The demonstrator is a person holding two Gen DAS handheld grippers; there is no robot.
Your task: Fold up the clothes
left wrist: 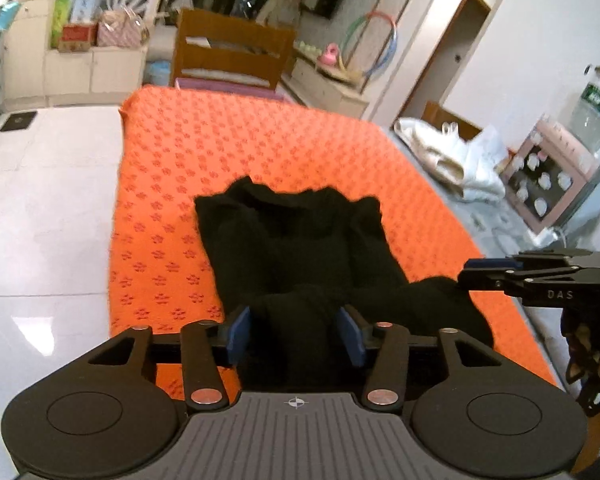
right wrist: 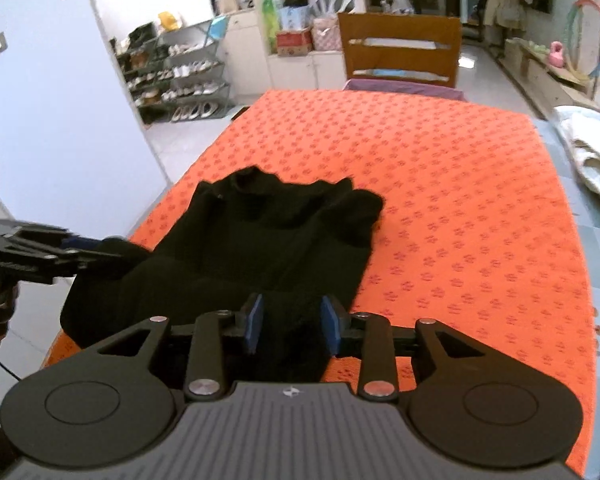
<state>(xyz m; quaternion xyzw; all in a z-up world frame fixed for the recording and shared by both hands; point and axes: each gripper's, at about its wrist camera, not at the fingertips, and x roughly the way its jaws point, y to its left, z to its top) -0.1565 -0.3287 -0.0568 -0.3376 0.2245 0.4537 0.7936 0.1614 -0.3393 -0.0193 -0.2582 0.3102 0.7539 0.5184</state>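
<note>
A black garment (left wrist: 292, 240) (right wrist: 268, 232) lies lengthwise on the orange patterned tablecloth (left wrist: 220, 152) (right wrist: 440, 200), its wavy far edge pointing away from me. My left gripper (left wrist: 296, 330) is shut on a bunched fold of the garment's near end, with fabric filling the gap between the blue pads. My right gripper (right wrist: 292, 326) grips the near end as well, on the other side. Each gripper shows in the other's view: the right gripper (left wrist: 466, 274) pinches a corner at the right, and the left gripper (right wrist: 96, 250) pinches one at the left.
A pile of white clothes (left wrist: 452, 156) (right wrist: 592, 160) sits on the table right of the orange cloth, with a pink box (left wrist: 552, 176) and a water bottle (left wrist: 596, 104) beyond. A wooden chair (left wrist: 232, 56) (right wrist: 400, 48) stands at the far end. A shoe rack (right wrist: 176, 72) lines the wall.
</note>
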